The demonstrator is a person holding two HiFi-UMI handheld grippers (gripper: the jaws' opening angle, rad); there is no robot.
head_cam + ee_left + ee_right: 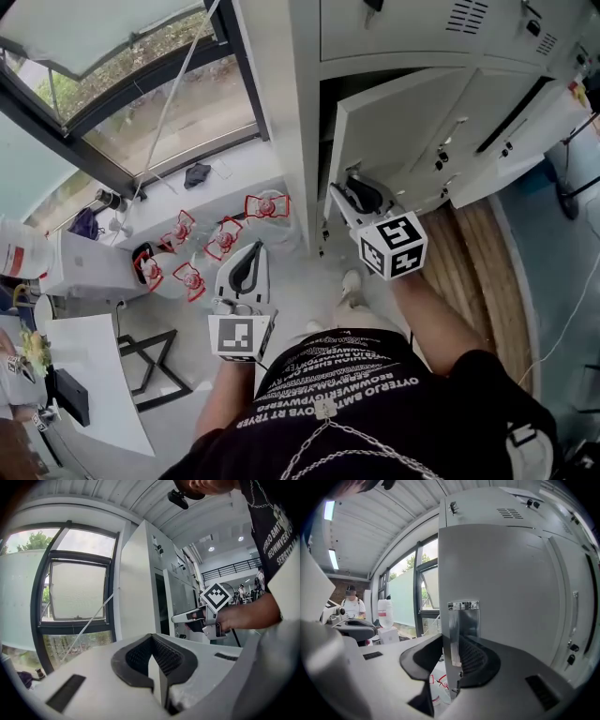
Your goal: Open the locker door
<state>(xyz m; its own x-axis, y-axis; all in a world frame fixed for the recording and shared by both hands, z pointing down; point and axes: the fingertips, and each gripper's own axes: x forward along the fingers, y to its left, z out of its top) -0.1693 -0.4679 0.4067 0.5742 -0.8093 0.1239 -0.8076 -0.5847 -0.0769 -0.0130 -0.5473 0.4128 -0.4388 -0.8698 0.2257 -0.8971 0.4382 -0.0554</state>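
At the locker door's (403, 122) free edge, the right claw (349, 187) clamps its chrome handle (463, 620), and the door stands ajar. Left of the door, the left claw (246, 272) hangs closed and empty. Next move, likely: pull steadily and swing it wider.

Light: bright daylight through the window (141, 103) on my left, its glass washed pale. Added: ceiling lamps (329, 510), cool white. Shadow: dark gap behind the locker door (403, 141). Glare: chrome plate (463, 620) shows streaked reflections. Both my gripper views: bowed lines, black corners. Head view: sharp, evenly lit.
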